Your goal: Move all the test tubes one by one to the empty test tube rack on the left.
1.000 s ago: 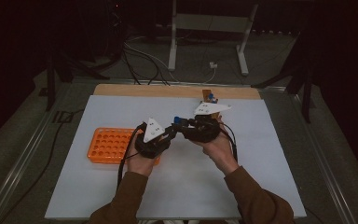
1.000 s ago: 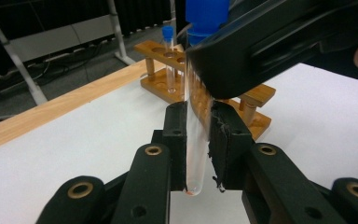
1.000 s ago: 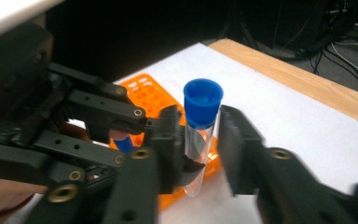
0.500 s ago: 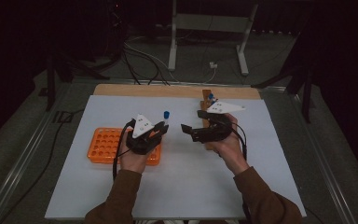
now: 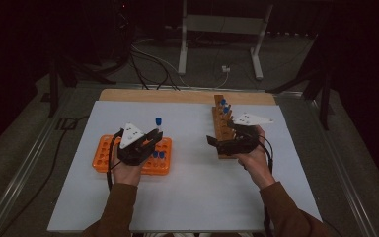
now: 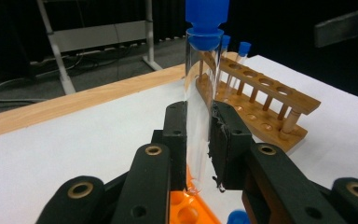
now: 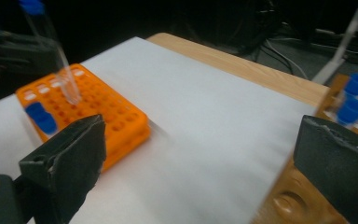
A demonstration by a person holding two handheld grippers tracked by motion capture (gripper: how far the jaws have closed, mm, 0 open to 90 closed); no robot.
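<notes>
Item: capped test tube held upright over an orange rack, white worktop [image 5: 192,197].

Left tool [image 6: 198,135] is clamped on a clear test tube [image 6: 200,93] with a blue cap, its base just above the orange rack [image 5: 103,158]; the rack hole under it is hidden by the jaws. Right tool [image 7: 196,154] holds nothing, its jaws having just been opening wide, beside the wooden rack [image 5: 220,116], whose near end the hand covers. The right gripper view is blurred; the wooden rack is cut off there.
</notes>
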